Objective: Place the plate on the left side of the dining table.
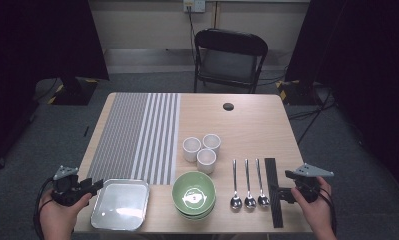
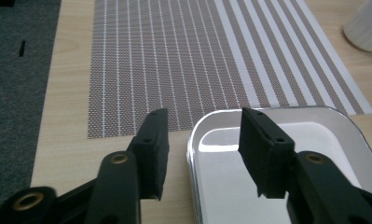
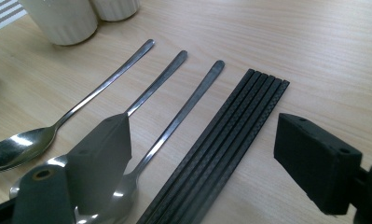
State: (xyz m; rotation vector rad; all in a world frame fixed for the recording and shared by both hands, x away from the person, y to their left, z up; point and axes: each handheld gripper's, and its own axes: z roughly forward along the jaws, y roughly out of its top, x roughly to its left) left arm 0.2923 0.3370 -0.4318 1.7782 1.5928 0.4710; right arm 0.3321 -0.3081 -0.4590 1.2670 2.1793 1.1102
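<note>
Near edge of the tabletop [image 1: 247, 125]: the left tongs [image 1: 94, 187], in the person's left hand [image 1: 57, 215], straddle the left rim of the metal tray [image 1: 120, 205]. In the left gripper view the tongs [image 2: 202, 140] stand half spread, one jaw outside the rim over bare wood, the other over the tray's [image 2: 286, 140] floor, the pads not yet pressing on the wall between them. The tray therefore lies directly ahead of the left tongs, and the left hand is much the nearer to it. At the right, the right tongs [image 1: 278, 194] stand spread wide and hold nothing, poised over the bundle of black chopsticks [image 3: 221, 140], whose long axis runs away from the person, parallel to the three spoons [image 1: 248, 185] beside it. Between tray and spoons sit stacked green bowls [image 1: 194, 194]; beyond these, three white cups [image 1: 202, 148] and the striped placemat [image 1: 137, 135]; farthest, a folding chair [image 1: 229, 60]
</note>
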